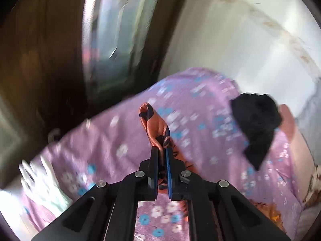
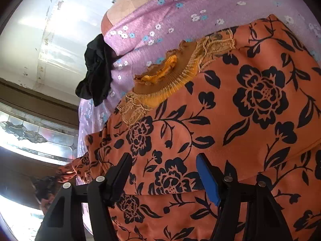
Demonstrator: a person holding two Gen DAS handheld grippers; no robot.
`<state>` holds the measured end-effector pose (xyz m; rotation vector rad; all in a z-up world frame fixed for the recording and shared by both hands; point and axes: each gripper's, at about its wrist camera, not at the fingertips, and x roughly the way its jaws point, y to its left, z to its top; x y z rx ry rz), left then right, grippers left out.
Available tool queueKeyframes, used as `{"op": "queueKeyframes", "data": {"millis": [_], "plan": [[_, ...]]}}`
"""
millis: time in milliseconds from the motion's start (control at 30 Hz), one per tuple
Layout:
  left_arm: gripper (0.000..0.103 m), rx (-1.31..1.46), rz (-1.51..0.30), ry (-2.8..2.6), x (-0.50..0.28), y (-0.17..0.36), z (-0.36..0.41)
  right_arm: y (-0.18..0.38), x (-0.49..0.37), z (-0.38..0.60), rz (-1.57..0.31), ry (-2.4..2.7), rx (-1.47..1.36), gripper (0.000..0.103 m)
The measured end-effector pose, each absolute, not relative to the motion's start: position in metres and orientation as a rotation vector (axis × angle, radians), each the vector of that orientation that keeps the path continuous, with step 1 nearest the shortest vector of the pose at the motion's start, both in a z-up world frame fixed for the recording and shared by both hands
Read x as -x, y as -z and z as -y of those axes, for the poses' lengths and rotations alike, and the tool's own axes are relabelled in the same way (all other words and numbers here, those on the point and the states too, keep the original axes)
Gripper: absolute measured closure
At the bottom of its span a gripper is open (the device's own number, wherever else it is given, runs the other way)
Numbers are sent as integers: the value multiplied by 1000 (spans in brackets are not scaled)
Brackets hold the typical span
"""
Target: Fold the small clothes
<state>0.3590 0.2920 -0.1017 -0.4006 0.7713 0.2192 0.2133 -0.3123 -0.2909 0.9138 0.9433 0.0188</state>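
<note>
Over purple bedsheet [image 1: 112, 140]: left gripper [image 1: 162, 150] clenched on orange garment [image 1: 155, 129] corner; right gripper [image 2: 164, 160] spread, grasping nothing. Slippery-looking fabric, thin pinch, likely slipping mid-fold.

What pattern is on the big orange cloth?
Black roses and leaves on the orange cloth, clearest in the right wrist view.

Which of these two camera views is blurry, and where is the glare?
Left wrist view: motion-smeared across the purple floral sheet and window, though the left hand-held gripper and its pinched orange floral garment stay sharp. Right wrist view: crisp on the garment, with blown-out glare on the white wall and fisheye bending at the edges.
</note>
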Motion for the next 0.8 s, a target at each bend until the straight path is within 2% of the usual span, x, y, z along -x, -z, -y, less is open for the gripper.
{"op": "queueKeyframes", "data": {"millis": [100,267,400,500,533,567,600,633,667,800], "plan": [[101,298,-704,-141,-351,40,-260,285,-209,317,-920,-16,-924,33],[102,120,-617,18,-328,-43,-179,274,-200,332,-871,-15,-964,33],[100,5,-583,143,-315,-71,-105,267,-191,348,-833,-11,-994,33],[96,-46,-623,118,-312,-67,-80,265,-182,362,-818,6,-1009,33],[92,-42,-646,95,-314,-61,-84,266,-180,367,-818,10,-1018,33],[71,-31,-671,55,-317,-52,-92,267,-179,371,-821,8,-1031,33],[40,-15,-693,-7,-321,-40,-103,268,-178,375,-824,5,-1048,33],[28,-6,-707,-59,-323,-29,-114,269,-176,378,-825,3,-1065,32],[21,-2,-720,-104,-325,-16,-125,270,-176,379,-826,2,-1073,32],[21,-107,-855,-260,-342,64,-155,271,-178,375,-834,-10,-1079,32]]}}
